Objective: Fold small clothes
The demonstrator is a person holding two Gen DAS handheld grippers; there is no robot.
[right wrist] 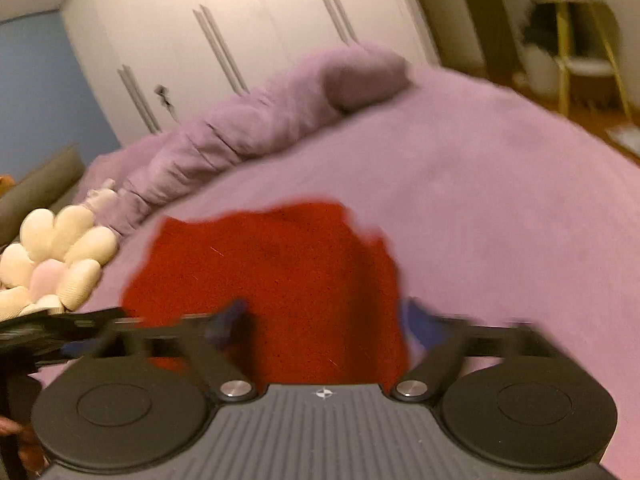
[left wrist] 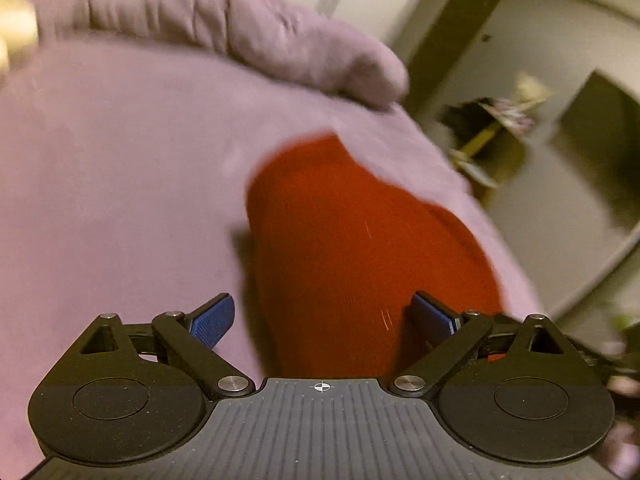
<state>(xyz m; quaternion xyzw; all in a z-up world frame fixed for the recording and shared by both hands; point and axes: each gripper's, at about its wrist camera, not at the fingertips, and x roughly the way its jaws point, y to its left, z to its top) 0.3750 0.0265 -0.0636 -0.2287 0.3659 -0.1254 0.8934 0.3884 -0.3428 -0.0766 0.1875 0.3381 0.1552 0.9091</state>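
Both grippers, left gripper (left wrist: pixel 324 316) and right gripper (right wrist: pixel 320 320), released over red garment (left wrist: pixel 360 240).

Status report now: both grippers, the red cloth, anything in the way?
Left gripper open, right gripper open, nothing held. Red cloth lying on purple bed cover. Nothing in the way.

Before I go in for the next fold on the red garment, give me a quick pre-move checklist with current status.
1. Left claw open, nothing pinched: ok.
2. Right claw open, nothing pinched: ok, though blurred.
3. Red garment lying on the purple bedspread, in front of both claws: ok.
4. Garment spread flat, edges traceable: cannot tell, both views are blurred.
5. Bunched purple blanket apart from the garment: ok.
6. Cream flower cushion apart from the garment: ok.
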